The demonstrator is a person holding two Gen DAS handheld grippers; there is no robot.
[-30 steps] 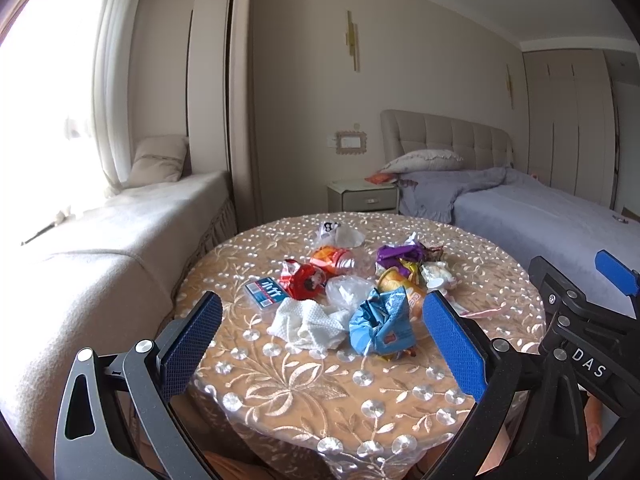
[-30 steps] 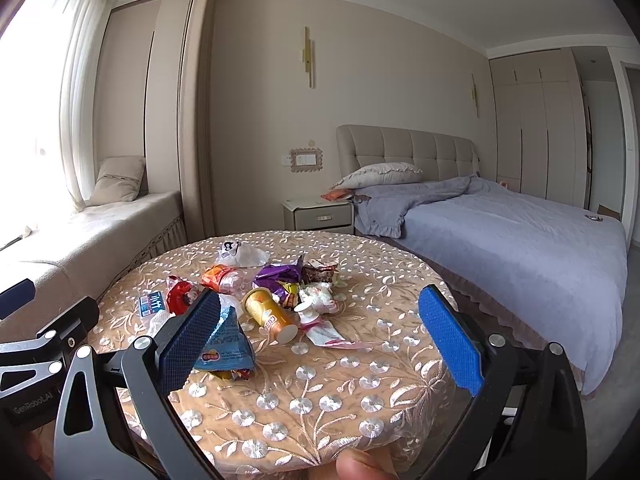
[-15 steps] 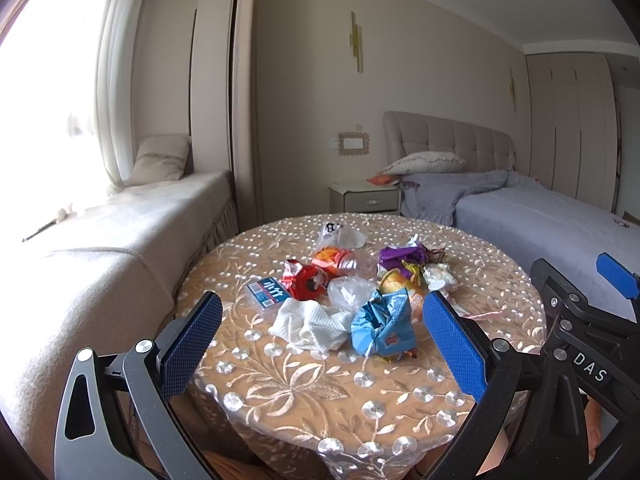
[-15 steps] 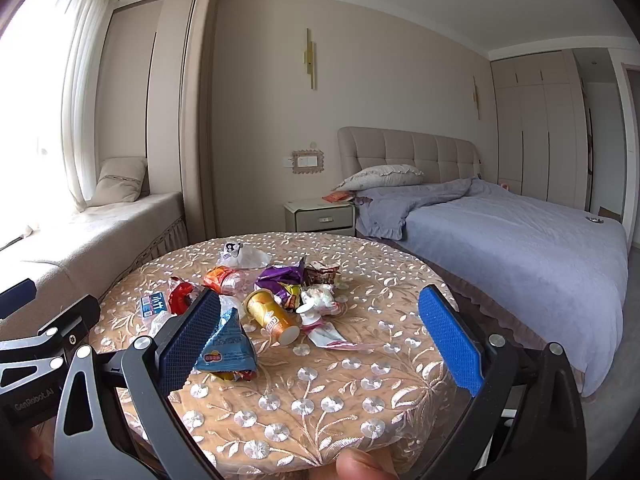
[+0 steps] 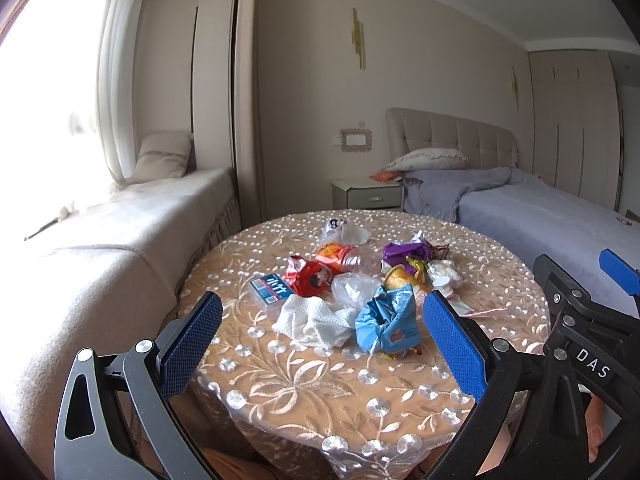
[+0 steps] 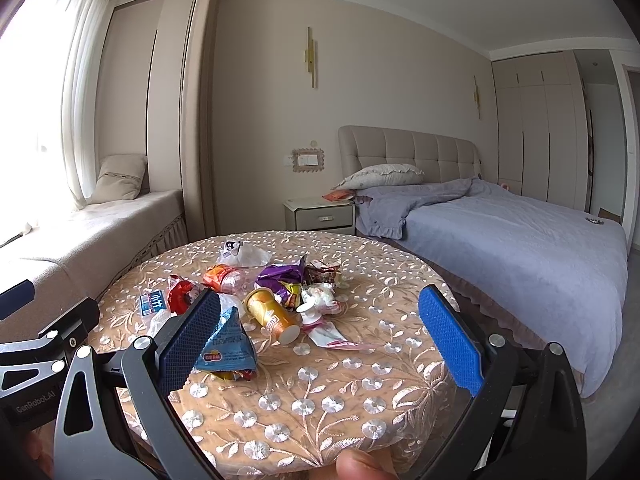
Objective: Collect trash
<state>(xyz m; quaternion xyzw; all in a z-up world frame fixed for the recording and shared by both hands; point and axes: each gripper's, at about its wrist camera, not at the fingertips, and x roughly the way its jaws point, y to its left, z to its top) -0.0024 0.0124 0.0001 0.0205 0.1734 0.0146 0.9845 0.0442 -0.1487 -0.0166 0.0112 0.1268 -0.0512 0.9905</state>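
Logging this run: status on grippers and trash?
Left gripper and right gripper open, empty, short of the pile. Trash pile untouched on round table. No bin visible; nothing in the way.

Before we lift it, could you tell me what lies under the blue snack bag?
A yellow and red wrapper edge pokes out beneath the blue snack bag, which rests on the tablecloth. Anything further under it is covered.
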